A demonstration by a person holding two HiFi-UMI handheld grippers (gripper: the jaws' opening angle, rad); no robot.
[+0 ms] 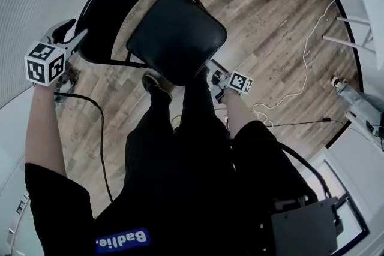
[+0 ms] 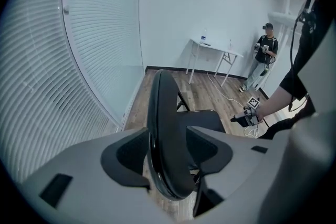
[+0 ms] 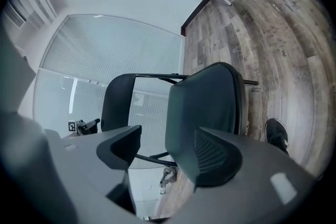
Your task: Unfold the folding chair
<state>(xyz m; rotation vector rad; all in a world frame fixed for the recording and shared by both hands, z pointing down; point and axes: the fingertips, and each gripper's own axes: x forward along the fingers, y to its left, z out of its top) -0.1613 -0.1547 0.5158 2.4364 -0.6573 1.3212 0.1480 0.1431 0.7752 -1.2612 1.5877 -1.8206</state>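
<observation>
The black folding chair stands on the wood floor below me, its padded seat [image 1: 175, 33] lying flat and its curved backrest [image 1: 111, 0] beyond it. My left gripper [image 1: 73, 38] is at the backrest's left edge. In the left gripper view the backrest's rim [image 2: 163, 113] runs between the jaws of the left gripper [image 2: 168, 136], which stand wide and close on both sides. My right gripper [image 1: 213, 69] is at the seat's near right corner. In the right gripper view the seat [image 3: 207, 107] lies against the right jaw of the right gripper [image 3: 168, 136], with a clear gap to the left jaw.
A wall of white blinds [image 2: 58, 71] runs close behind the chair. A white folding table [image 2: 216, 50] and a standing person [image 2: 265, 55] are at the far wall. A white cable [image 1: 303, 69] and a black cable [image 1: 99, 129] trail over the floor. My shoe [image 1: 157, 83] is under the seat.
</observation>
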